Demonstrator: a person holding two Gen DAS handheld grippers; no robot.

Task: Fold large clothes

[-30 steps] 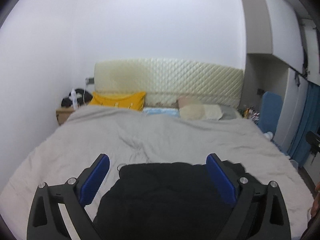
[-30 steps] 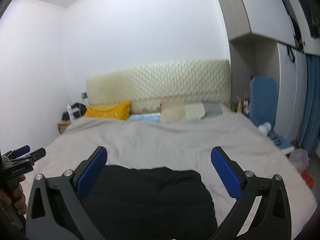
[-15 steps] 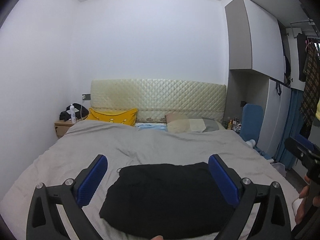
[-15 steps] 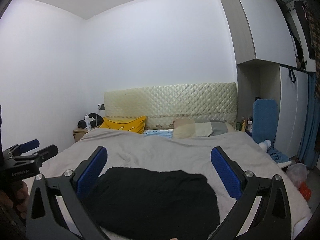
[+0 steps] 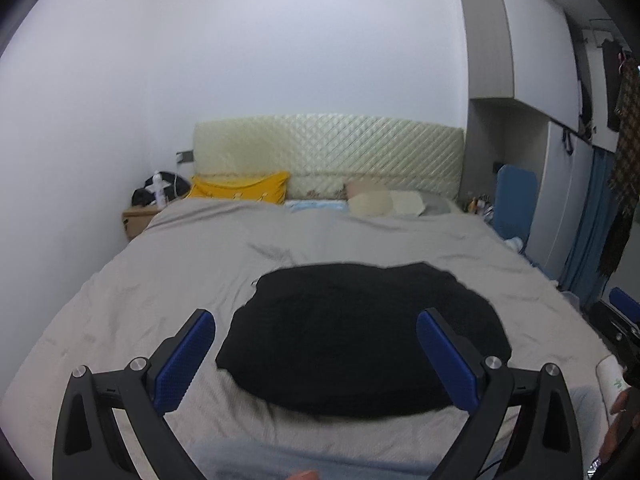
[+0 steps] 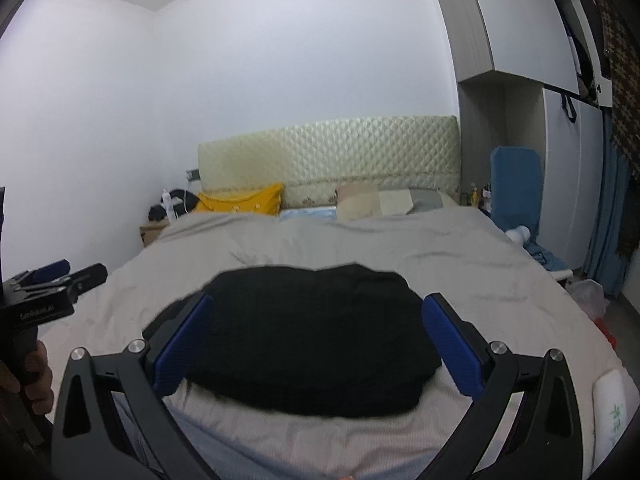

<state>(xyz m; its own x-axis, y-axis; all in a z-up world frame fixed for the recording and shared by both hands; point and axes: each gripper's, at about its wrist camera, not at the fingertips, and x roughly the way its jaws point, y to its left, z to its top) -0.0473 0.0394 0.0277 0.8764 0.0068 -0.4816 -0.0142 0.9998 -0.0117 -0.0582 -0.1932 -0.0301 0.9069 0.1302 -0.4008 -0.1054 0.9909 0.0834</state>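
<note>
A black garment (image 5: 360, 336) lies folded in a rounded heap on the grey bed cover (image 5: 168, 280), near the foot of the bed. It also shows in the right wrist view (image 6: 308, 332). My left gripper (image 5: 316, 356) is open and empty, held above the near edge of the garment, not touching it. My right gripper (image 6: 316, 340) is open and empty too, hovering over the garment's near side. The left gripper's body (image 6: 44, 292) shows at the left edge of the right wrist view. The right gripper's tip (image 5: 624, 300) shows at the far right of the left wrist view.
A quilted cream headboard (image 5: 328, 156) stands at the back with a yellow pillow (image 5: 240, 188) and beige pillows (image 5: 384, 204). A wooden nightstand (image 5: 140, 216) is at the back left. A grey wardrobe (image 5: 520, 80), a blue board (image 5: 516, 200) and blue curtains (image 5: 592, 224) line the right side.
Both grippers pulled back and rose from the garment, then tilted down slightly. The whole folded garment now shows, lying free on the bed.
</note>
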